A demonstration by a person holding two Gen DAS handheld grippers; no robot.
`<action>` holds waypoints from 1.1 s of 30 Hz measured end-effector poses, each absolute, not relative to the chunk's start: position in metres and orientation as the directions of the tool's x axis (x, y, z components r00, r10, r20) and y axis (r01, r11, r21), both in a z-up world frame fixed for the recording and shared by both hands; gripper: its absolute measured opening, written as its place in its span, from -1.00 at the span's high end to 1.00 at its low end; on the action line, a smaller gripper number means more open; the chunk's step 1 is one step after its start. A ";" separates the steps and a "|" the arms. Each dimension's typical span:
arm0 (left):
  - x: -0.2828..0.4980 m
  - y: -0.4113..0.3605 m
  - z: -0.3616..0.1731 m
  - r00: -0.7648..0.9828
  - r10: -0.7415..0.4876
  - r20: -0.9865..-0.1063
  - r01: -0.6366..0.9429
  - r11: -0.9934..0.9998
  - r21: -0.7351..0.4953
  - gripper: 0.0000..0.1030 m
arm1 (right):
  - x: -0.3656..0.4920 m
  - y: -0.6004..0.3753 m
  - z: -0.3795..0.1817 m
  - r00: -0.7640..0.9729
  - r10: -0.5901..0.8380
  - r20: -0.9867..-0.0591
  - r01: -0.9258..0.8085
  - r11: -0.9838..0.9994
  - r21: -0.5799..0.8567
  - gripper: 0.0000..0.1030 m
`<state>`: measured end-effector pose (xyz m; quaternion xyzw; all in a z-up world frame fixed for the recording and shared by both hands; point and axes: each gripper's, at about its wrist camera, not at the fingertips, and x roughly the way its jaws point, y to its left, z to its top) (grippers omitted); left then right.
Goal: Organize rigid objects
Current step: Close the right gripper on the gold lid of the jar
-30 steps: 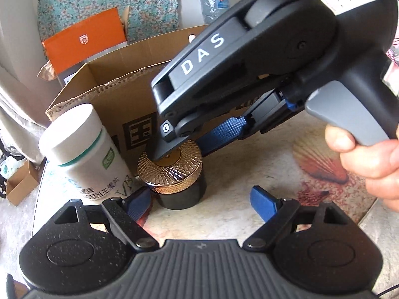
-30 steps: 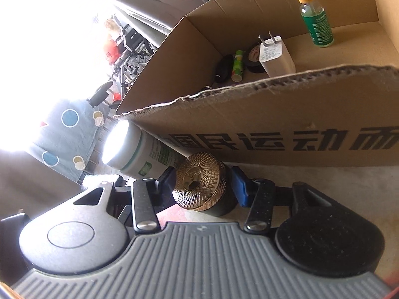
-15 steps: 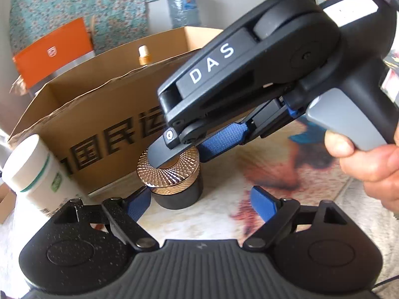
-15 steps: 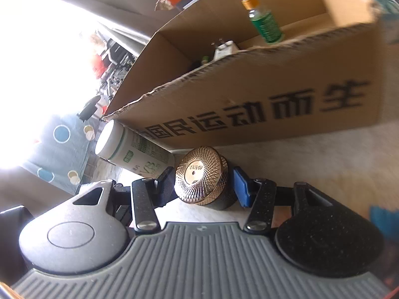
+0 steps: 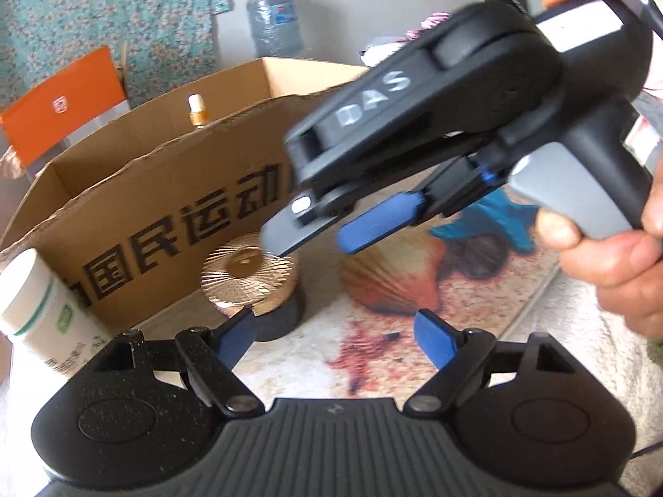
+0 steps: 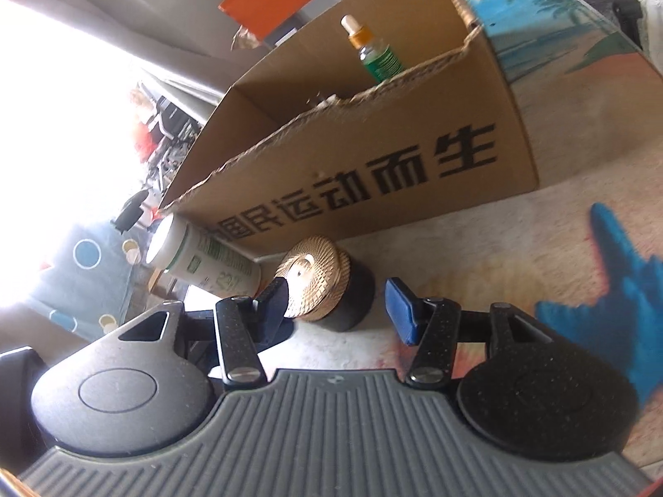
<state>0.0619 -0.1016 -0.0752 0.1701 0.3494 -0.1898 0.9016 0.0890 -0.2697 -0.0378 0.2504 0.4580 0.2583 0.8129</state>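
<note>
1. Standing on the patterned tabletop (image 6: 518, 248) just in front of the printed wall of the cardboard box (image 6: 373, 157): a dark jar with a gold ribbed lid (image 6: 319, 285), at 12 o'clock from the right gripper (image 6: 337, 304).
2. Opening around it, jaws of the right gripper, the jar between the blue pads but free of the right-hand one; contact with the left pad unclear.
3. Held wide apart and empty, jaws of the left gripper (image 5: 335, 333), the jar (image 5: 257, 285) at its 11 o'clock, close by the left pad.
4. Leaning at 9 o'clock of the jar, a white bottle with green print (image 6: 199, 256), near the box corner.
5. Standing upright inside the box, a green dropper bottle (image 6: 373, 49).
6. Gripping the right tool's handle, a bare hand (image 5: 613, 256) at 3 o'clock in the left view.
</note>
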 end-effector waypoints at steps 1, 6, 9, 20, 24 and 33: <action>0.060 -0.100 -0.075 0.690 -0.215 -0.691 0.452 0.873 0.180 -0.66 | 0.091 -0.271 -0.038 0.453 0.641 -0.620 -0.186 0.748 0.637 -0.05; 0.066 -0.087 -0.069 0.705 -0.185 -0.684 0.409 0.895 0.179 -0.66 | 0.097 -0.274 -0.041 0.459 0.640 -0.617 -0.165 0.743 0.648 -0.13; 0.078 -0.085 -0.070 0.711 -0.161 -0.684 0.383 0.905 0.184 -0.66 | 0.103 -0.271 -0.043 0.458 0.649 -0.608 -0.164 0.733 0.660 -0.15; 0.097 -0.088 -0.073 0.687 -0.214 -0.694 0.399 0.910 0.114 -0.51 | 0.119 -0.248 -0.048 0.411 0.675 -0.613 -0.186 0.720 0.669 -0.15; 0.090 -0.089 -0.074 0.683 -0.233 -0.693 0.424 0.898 0.116 -0.51 | 0.116 -0.245 -0.049 0.390 0.685 -0.615 -0.189 0.713 0.675 -0.17; 0.079 -0.092 -0.072 0.665 -0.259 -0.701 0.455 0.885 0.104 -0.51 | 0.100 -0.256 -0.048 0.400 0.679 -0.615 -0.166 0.714 0.680 -0.18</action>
